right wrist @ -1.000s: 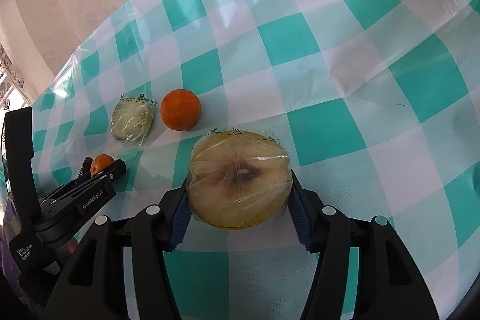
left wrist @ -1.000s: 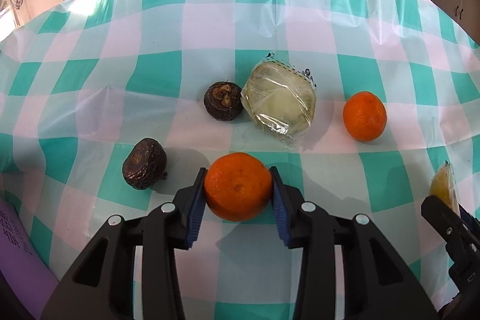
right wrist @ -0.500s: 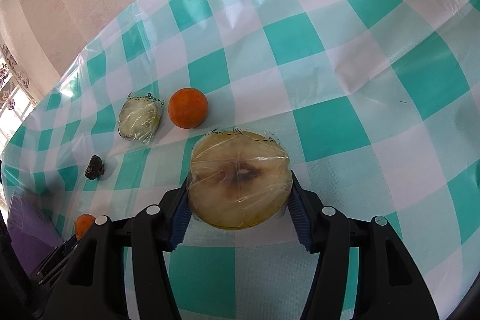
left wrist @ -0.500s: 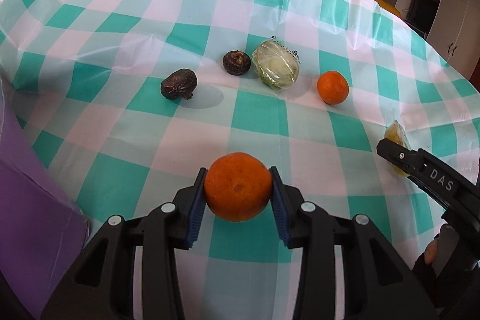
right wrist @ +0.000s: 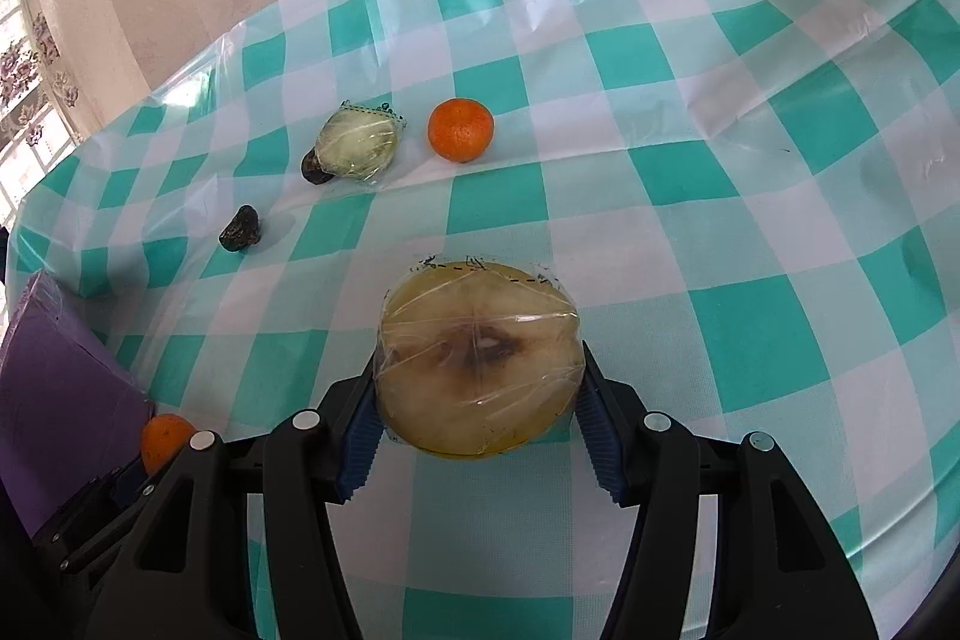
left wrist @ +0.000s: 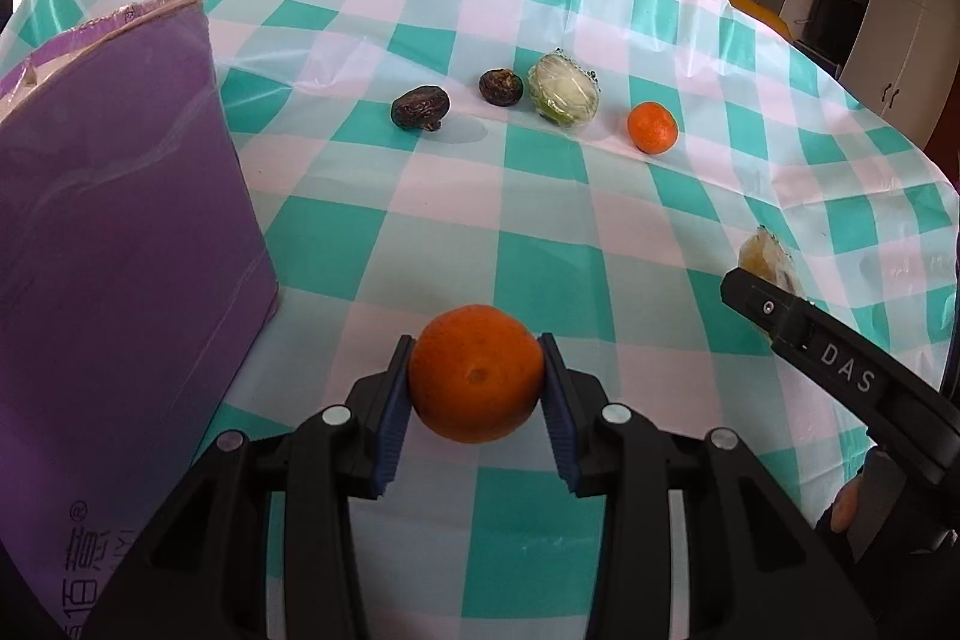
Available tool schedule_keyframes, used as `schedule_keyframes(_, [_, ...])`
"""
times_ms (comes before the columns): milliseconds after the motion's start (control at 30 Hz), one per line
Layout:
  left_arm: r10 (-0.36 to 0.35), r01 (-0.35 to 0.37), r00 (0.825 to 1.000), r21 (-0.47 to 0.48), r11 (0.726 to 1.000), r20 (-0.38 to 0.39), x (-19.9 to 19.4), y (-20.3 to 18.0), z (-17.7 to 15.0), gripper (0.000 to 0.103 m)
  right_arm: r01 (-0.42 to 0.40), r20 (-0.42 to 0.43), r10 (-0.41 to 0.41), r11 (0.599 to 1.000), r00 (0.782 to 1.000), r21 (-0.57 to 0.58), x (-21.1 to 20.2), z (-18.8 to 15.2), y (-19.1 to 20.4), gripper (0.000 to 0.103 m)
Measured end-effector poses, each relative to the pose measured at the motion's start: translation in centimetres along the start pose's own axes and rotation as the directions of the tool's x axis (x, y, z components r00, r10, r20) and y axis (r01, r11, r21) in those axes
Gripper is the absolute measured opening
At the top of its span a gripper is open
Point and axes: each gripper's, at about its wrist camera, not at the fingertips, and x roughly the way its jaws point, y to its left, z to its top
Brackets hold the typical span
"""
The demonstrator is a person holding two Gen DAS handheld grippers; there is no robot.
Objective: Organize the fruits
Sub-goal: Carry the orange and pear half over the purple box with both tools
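Writing: "DAS" on right gripper (left wrist: 774,301) | purple box (left wrist: 120,250) print unreadable

Purple box (left wrist: 120,232) blocks the left; tablecloth (left wrist: 540,232) ahead lies open.

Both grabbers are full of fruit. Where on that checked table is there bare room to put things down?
The checked cloth is bare right of the loose orange, and between the purple box and the row of fruit. That row, dark fruits to wrapped pale fruit, is crowded.

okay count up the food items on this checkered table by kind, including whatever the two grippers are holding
Oranges: 2, held orange, loose orange
Wrapped cut fruit: 2, yellow half, pale green piece
Dark wrinkled fruits: 2
Total: 6
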Motion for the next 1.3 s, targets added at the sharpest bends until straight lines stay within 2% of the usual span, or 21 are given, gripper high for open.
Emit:
schedule_keyframes(333, [0.004,-0.005,1.000,0.034,0.999,0.007,-3.4,1.4,-3.4,0.040,0.002,-0.018,-0.004,0.995,1.000,-0.096,-3.0,-4.0,2.6,0.056])
schedule_keyframes(533, [0.054,-0.063,0.995,0.105,0.992,0.086,-6.6,1.2,-4.9,0.040,0.007,0.005,-0.006,0.985,1.000,-0.172,-5.2,-5.8,4.2,0.056])
schedule_keyframes(600, [0.063,-0.079,0.986,0.098,0.992,0.157,-8.7,1.3,-5.1,0.040,0.018,0.053,-0.010,0.987,0.999,-0.162,-6.5,-5.9,4.3,0.056])
schedule_keyframes(733, [0.061,-0.099,0.955,0.117,0.988,0.289,-13.1,1.2,-4.8,0.040,-0.015,0.126,0.036,0.987,0.991,-0.161,-9.0,-5.6,5.4,0.057])
schedule_keyframes(867, [0.056,-0.110,0.925,0.125,0.986,0.375,-17.2,1.4,-4.6,0.040,-0.060,0.179,0.097,0.977,0.979,-0.204,-11.4,-5.3,7.8,0.056])
schedule_keyframes(933, [0.068,-0.124,0.916,0.118,0.985,0.395,-18.7,2.0,-4.5,0.040,-0.075,0.195,0.122,0.969,0.973,-0.236,-12.5,-5.2,9.2,0.057])
schedule_keyframes(1100, [0.112,-0.153,0.906,0.070,0.986,0.408,-21.6,4.6,-4.5,0.040,-0.124,0.206,0.195,0.941,0.959,-0.316,-14.7,-5.6,13.0,0.057])
schedule_keyframes(1300, [0.222,-0.234,0.873,-0.026,0.972,0.435,-24.2,8.9,-4.6,0.040,-0.167,0.232,0.277,0.900,0.932,-0.402,-17.0,-6.1,17.2,0.057])
